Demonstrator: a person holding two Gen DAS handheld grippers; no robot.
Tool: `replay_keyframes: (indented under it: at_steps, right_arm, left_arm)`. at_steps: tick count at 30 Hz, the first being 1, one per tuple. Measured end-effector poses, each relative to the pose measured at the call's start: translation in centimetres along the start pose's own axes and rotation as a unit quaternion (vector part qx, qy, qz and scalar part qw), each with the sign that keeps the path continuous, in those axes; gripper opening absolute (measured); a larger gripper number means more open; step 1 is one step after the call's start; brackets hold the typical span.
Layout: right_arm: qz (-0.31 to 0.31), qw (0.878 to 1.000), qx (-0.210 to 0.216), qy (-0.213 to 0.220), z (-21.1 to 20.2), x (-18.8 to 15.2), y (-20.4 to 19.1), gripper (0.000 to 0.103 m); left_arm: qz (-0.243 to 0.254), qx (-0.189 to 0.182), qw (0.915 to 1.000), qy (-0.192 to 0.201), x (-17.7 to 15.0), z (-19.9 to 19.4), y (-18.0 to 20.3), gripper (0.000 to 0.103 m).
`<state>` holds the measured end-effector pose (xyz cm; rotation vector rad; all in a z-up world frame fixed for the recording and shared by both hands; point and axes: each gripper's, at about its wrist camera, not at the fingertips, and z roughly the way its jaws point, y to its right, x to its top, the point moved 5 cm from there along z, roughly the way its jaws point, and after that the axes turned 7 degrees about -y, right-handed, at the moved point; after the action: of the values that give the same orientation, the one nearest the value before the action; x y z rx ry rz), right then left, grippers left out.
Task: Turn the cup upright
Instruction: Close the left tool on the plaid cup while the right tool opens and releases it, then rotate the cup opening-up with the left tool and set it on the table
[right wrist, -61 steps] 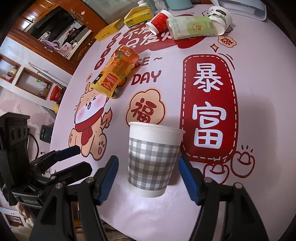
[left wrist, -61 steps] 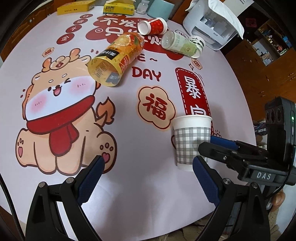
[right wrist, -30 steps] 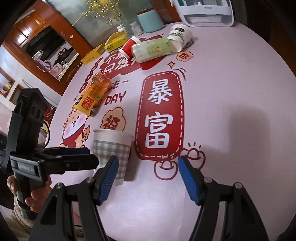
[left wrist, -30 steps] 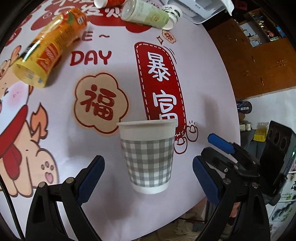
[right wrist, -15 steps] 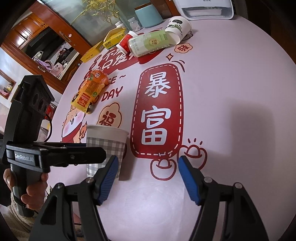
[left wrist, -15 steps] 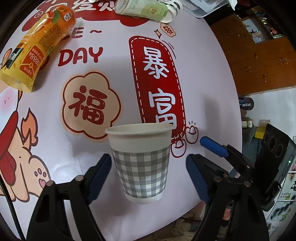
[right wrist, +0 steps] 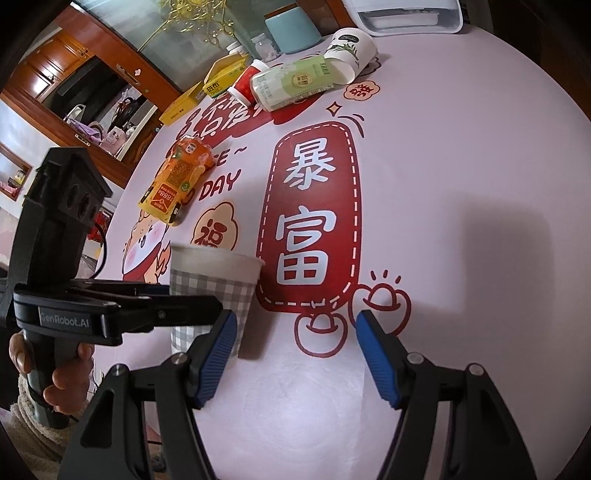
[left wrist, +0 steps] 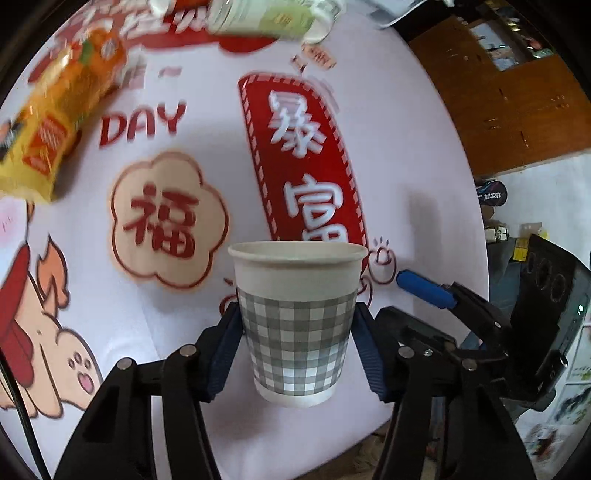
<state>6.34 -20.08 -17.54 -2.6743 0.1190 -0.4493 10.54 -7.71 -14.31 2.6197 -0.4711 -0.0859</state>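
A paper cup [left wrist: 297, 317] with a grey checked band stands upright, mouth up, near the table's front edge. My left gripper [left wrist: 295, 350] is shut on the cup, a blue pad against each side of it. In the right wrist view the cup [right wrist: 212, 284] shows at the left with the left gripper's fingers [right wrist: 122, 310] around it. My right gripper [right wrist: 293, 354] is open and empty, just right of the cup, over the printed cloth. The right gripper also shows in the left wrist view [left wrist: 424, 291] at the right.
A yellow-orange drink carton [right wrist: 175, 184] lies on its side at the far left. A green bottle [right wrist: 295, 83], a red cup [right wrist: 245, 86] and a white cup [right wrist: 351, 50] lie at the back, with yellow boxes [right wrist: 221, 74] and a white appliance [right wrist: 406, 16] behind.
My left gripper has closed in from wide open until its pads press on the cup's sides. My right gripper has stayed open beside the cup.
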Motion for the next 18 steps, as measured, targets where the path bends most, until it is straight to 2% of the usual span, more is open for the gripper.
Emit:
replay_keyframes:
  at_steps: [4, 6, 9, 12, 14, 17, 18]
  right_arm:
    - [0.003, 1.000, -0.002, 0.007, 0.1, -0.2, 0.3, 0.067]
    - [0.004, 1.000, -0.003, 0.010, 0.1, -0.2, 0.4, 0.067]
    - [0.003, 0.999, -0.017, 0.028, 0.1, -0.3, 0.3, 0.067]
    - [-0.015, 0.995, -0.065, 0.076, -0.6, -0.2, -0.5, 0.067]
    - [-0.031, 0.988, -0.102, 0.109, -1.1, -0.3, -1.4, 0.067]
    - [-0.042, 0.984, -0.112, 0.133, -1.5, -0.3, -2.3, 0.067]
    - [-0.044, 0.983, -0.112, 0.137, -1.5, -0.3, -2.4, 0.067]
  left_arm:
    - [0.047, 0.028, 0.9960, 0.071, 0.0, -1.4, 1.1, 0.058]
    - [0.067, 0.051, 0.9900, 0.113, -0.2, -2.0, 1.5, 0.057]
    - [0.091, 0.098, 0.9724, 0.191, -0.7, -3.0, 1.5, 0.057]
    - [0.096, 0.138, 0.9541, 0.248, -1.5, -2.9, 0.8, 0.057]
    - [0.092, 0.148, 0.9447, 0.277, -2.0, -2.7, 0.5, 0.057]
    - [0.089, 0.153, 0.9296, 0.323, -2.8, -2.5, 0.2, 0.057]
    - [0.087, 0.152, 0.9276, 0.330, -3.0, -2.5, 0.1, 0.057]
